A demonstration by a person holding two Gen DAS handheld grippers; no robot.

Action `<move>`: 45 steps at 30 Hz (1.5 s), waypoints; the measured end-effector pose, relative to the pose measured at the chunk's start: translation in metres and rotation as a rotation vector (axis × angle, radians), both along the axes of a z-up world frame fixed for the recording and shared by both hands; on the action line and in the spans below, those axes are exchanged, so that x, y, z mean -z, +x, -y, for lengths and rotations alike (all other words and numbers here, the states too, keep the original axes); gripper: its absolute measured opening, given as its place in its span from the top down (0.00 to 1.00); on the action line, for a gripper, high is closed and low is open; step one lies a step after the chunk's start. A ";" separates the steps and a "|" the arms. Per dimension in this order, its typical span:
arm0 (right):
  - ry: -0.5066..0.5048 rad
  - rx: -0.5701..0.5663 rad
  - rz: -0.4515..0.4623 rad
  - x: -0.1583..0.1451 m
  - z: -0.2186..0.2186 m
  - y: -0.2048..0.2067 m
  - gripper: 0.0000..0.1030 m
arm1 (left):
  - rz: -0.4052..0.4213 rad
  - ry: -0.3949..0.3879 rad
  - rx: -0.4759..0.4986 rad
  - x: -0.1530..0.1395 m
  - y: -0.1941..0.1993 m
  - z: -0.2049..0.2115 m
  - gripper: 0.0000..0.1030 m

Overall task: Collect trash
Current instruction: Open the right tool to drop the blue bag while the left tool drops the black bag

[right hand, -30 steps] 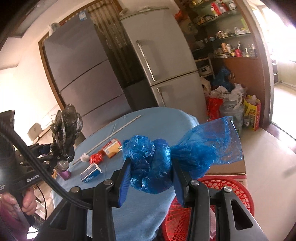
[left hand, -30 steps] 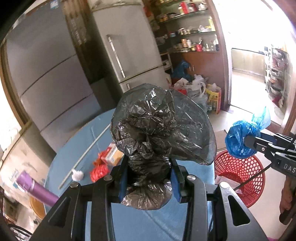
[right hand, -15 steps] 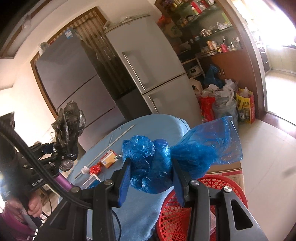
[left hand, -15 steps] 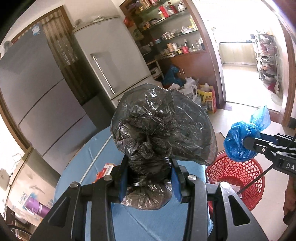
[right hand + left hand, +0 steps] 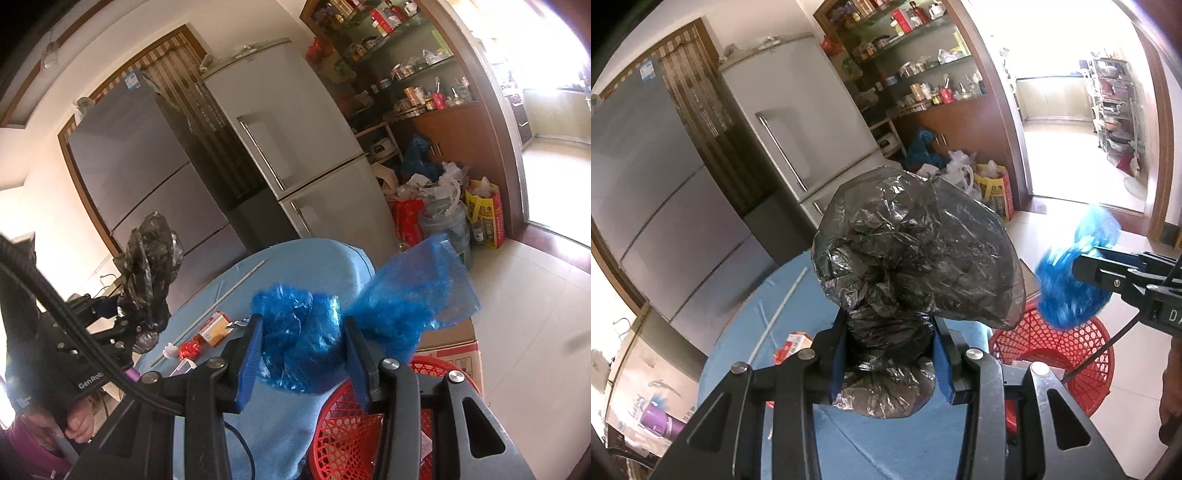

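Left gripper (image 5: pixel 890 363) at lower centre, clamped on the crumpled black bag (image 5: pixel 916 258). Right gripper (image 5: pixel 303 354), pads pressed on the blue bag (image 5: pixel 306 343), its loose end flaring to the right. Just beyond, low right, the red basket (image 5: pixel 354 435) (partly under the blue bag). Best bet: carry each wad squarely over the rim before letting go, blue first. Further back, the blue-covered table (image 5: pixel 314 258) with small wrappers (image 5: pixel 216 328) still to gather.
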State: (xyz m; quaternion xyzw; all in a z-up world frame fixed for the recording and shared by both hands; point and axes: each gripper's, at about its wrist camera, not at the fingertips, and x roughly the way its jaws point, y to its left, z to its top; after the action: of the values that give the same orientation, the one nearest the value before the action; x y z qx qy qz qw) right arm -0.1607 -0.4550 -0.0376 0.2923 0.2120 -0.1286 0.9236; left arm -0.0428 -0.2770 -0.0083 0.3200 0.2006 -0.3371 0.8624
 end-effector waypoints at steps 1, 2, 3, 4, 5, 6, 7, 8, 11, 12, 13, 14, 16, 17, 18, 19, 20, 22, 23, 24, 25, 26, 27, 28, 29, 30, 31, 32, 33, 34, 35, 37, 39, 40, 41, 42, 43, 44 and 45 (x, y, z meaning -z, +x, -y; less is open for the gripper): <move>0.005 0.001 0.002 0.000 0.001 0.000 0.55 | -0.012 0.003 0.000 0.001 0.002 0.001 0.59; 0.008 0.003 0.005 0.001 0.001 -0.001 0.55 | -0.022 0.006 0.002 0.003 0.005 0.002 0.59; 0.005 0.004 0.005 0.001 0.002 0.000 0.55 | -0.030 0.008 0.003 0.004 0.006 0.003 0.59; -0.001 0.006 -0.003 0.002 0.002 0.001 0.55 | -0.044 0.012 0.006 0.007 0.008 0.005 0.59; -0.004 0.008 -0.013 0.003 0.002 0.001 0.55 | -0.054 0.016 0.011 0.010 0.009 0.007 0.59; -0.002 0.011 -0.021 0.004 0.002 0.002 0.55 | -0.062 0.020 0.015 0.011 0.010 0.009 0.59; 0.001 0.013 -0.023 0.005 0.003 0.002 0.55 | -0.075 0.029 0.014 0.015 0.013 0.011 0.59; 0.004 0.016 -0.024 0.006 0.005 0.002 0.55 | -0.082 0.033 0.014 0.017 0.013 0.012 0.59; 0.001 0.029 -0.029 0.005 0.009 -0.001 0.55 | -0.114 0.051 0.018 0.025 0.016 0.017 0.59; -0.005 0.038 -0.030 0.004 0.011 -0.003 0.55 | -0.114 0.054 0.020 0.026 0.016 0.019 0.59; -0.007 0.045 -0.030 0.004 0.014 -0.004 0.55 | -0.114 0.061 0.022 0.028 0.016 0.021 0.59; -0.006 0.051 -0.028 0.003 0.015 -0.005 0.55 | -0.117 0.066 0.027 0.029 0.016 0.023 0.59; -0.007 0.063 -0.024 0.001 0.019 -0.007 0.55 | -0.119 0.075 0.035 0.032 0.015 0.028 0.59; -0.010 0.069 -0.024 0.000 0.021 -0.008 0.55 | -0.119 0.078 0.039 0.033 0.015 0.030 0.59; -0.013 0.073 -0.025 -0.001 0.022 -0.009 0.55 | -0.120 0.082 0.044 0.034 0.015 0.032 0.59; -0.012 0.077 -0.026 -0.001 0.024 -0.009 0.55 | -0.123 0.087 0.051 0.035 0.014 0.035 0.59; -0.009 0.081 -0.024 -0.001 0.026 -0.010 0.55 | -0.125 0.090 0.055 0.037 0.012 0.034 0.59; -0.003 0.088 -0.023 -0.002 0.030 -0.011 0.55 | -0.128 0.096 0.065 0.040 0.010 0.037 0.59; 0.001 0.091 -0.026 -0.002 0.031 -0.011 0.55 | -0.131 0.097 0.069 0.042 0.009 0.038 0.59; 0.009 0.095 -0.027 -0.002 0.034 -0.012 0.54 | -0.136 0.101 0.075 0.043 0.009 0.040 0.59; 0.013 0.098 -0.028 -0.001 0.034 -0.013 0.54 | -0.138 0.103 0.079 0.045 0.009 0.040 0.59; 0.016 0.101 -0.029 0.000 0.036 -0.014 0.54 | -0.140 0.107 0.085 0.046 0.008 0.042 0.59; 0.017 0.104 -0.031 0.000 0.037 -0.014 0.54 | -0.142 0.111 0.091 0.048 0.008 0.044 0.59; 0.019 0.109 -0.034 0.001 0.039 -0.014 0.54 | -0.144 0.113 0.094 0.050 0.007 0.044 0.59; 0.022 0.113 -0.035 0.001 0.040 -0.015 0.53 | -0.147 0.116 0.100 0.052 0.006 0.046 0.59; 0.025 0.117 -0.036 0.002 0.041 -0.016 0.52 | -0.148 0.118 0.102 0.054 0.004 0.046 0.59; 0.029 0.121 -0.037 0.002 0.042 -0.016 0.52 | -0.149 0.122 0.108 0.056 0.003 0.048 0.59; 0.032 0.124 -0.037 0.003 0.043 -0.017 0.52 | -0.152 0.125 0.112 0.057 0.002 0.048 0.59; 0.034 0.127 -0.036 0.003 0.043 -0.017 0.52 | -0.156 0.128 0.116 0.059 0.001 0.049 0.59; 0.033 0.130 -0.036 0.002 0.044 -0.018 0.52 | -0.159 0.131 0.120 0.060 0.000 0.050 0.59; 0.032 0.133 -0.036 0.002 0.044 -0.018 0.52 | -0.160 0.134 0.124 0.062 -0.001 0.050 0.59; 0.032 0.137 -0.035 0.001 0.045 -0.019 0.52 | -0.164 0.139 0.130 0.064 -0.002 0.051 0.59; 0.033 0.140 -0.032 0.001 0.046 -0.021 0.52 | -0.175 0.138 0.137 0.066 -0.002 0.052 0.58; 0.033 0.141 -0.032 0.001 0.047 -0.021 0.52 | -0.183 0.136 0.143 0.066 -0.001 0.052 0.56; 0.031 0.141 -0.033 0.001 0.046 -0.021 0.52 | -0.192 0.134 0.150 0.066 -0.001 0.052 0.51; 0.029 0.141 -0.034 0.001 0.046 -0.021 0.51 | -0.204 0.127 0.160 0.065 0.000 0.051 0.47; 0.029 0.140 -0.034 0.001 0.046 -0.021 0.51 | -0.214 0.119 0.167 0.065 -0.001 0.051 0.41; 0.030 0.140 -0.034 0.001 0.046 -0.021 0.51 | -0.226 0.105 0.176 0.064 -0.001 0.050 0.39; 0.030 0.138 -0.035 0.001 0.046 -0.020 0.51 | -0.232 0.099 0.180 0.064 -0.001 0.050 0.39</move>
State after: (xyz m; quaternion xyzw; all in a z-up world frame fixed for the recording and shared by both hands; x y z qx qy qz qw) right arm -0.1808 -0.5007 -0.0389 0.3178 0.2096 -0.1940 0.9041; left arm -0.0434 -0.3267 -0.0721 0.3377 0.2859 -0.4374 0.7829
